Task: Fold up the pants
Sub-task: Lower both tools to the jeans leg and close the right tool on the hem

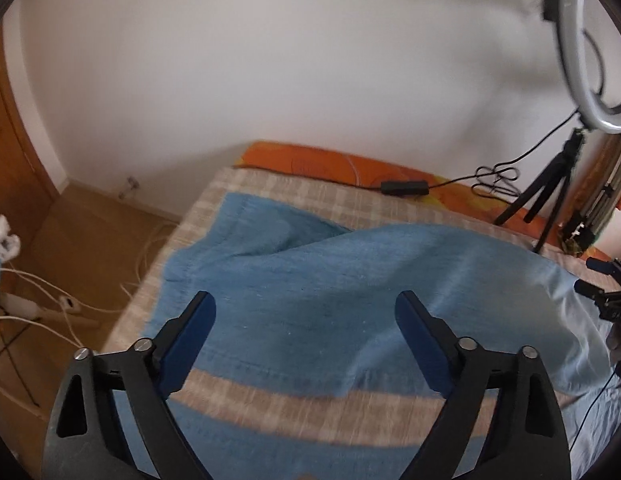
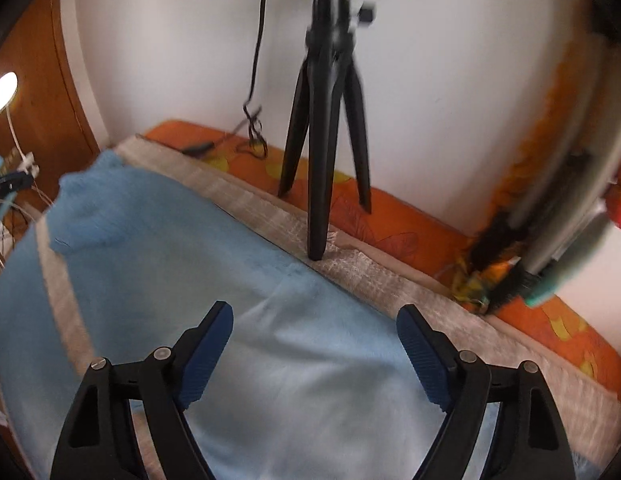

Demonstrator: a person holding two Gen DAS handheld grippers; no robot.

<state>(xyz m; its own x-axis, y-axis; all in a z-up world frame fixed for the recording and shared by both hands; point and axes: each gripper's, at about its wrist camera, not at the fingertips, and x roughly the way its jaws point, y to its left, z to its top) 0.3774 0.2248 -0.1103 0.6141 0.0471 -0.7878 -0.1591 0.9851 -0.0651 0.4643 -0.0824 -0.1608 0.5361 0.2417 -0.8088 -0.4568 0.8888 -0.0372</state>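
Observation:
Light blue pants [image 1: 330,280] lie spread on the checked beige cover [image 1: 278,188] of a bed, with a raised fold across the middle. My left gripper [image 1: 304,312] is open and empty, hovering above the pants near their hem. The pants also show in the right wrist view [image 2: 238,264], paler toward the near side, with a bunched end at the far left. My right gripper [image 2: 314,322] is open and empty above them. The right gripper's tips also show at the right edge of the left wrist view [image 1: 598,280].
A black tripod [image 2: 326,120] with a ring light [image 1: 590,48] stands on the bed's far edge, its cable and switch box [image 1: 404,187] on the orange sheet [image 1: 330,164]. White cables and a power strip [image 1: 50,308] lie on the wooden floor to the left. A wooden door [image 1: 10,160] is at left.

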